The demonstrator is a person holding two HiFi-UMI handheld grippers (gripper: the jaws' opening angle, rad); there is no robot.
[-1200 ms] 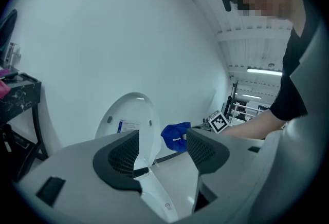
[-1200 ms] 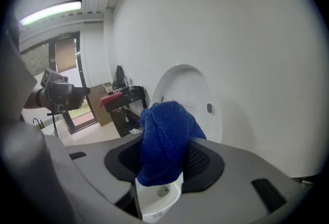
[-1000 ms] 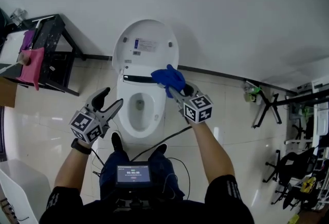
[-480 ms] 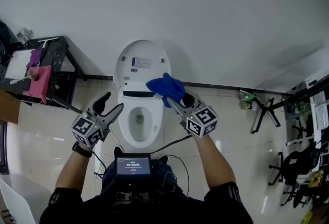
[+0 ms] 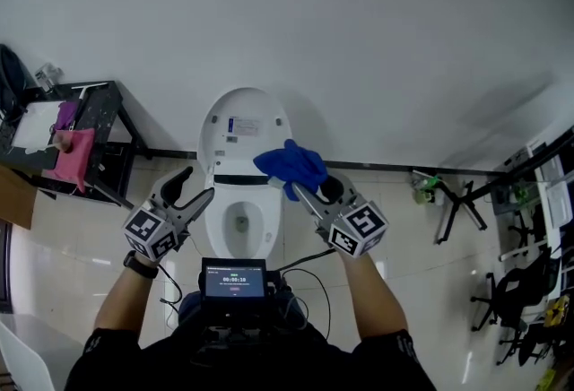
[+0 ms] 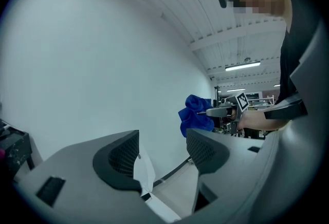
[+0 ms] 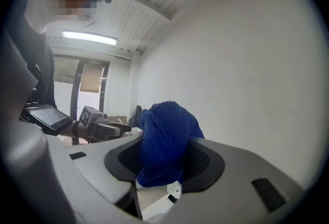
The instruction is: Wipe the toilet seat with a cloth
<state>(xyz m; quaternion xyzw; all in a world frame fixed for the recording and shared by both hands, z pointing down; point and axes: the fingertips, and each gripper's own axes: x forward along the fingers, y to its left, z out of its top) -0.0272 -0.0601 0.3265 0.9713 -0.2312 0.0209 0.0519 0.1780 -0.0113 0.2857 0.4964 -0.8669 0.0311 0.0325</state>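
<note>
The right claw [image 5: 299, 189] is clamping a bunched blue cloth [image 5: 291, 165], holding it in the air over the rear of the toilet seat [image 5: 219, 217]. The left claw [image 5: 196, 186] is hovering at the seat's left side, its jaws apart and gripping nothing.

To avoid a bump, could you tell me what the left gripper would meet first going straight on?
Likely the raised lid, seen between the open jaws of the left gripper; depth is unclear; the wall lies behind.

A plain white wall [image 5: 377, 30] is meeting a glossy pale tiled floor [image 5: 421, 246] along a dark baseboard [image 5: 386, 168]. A black table [image 5: 97, 107] is standing at the floor's left edge. 1 ceiling strip light [image 7: 88, 38] is glowing.
</note>
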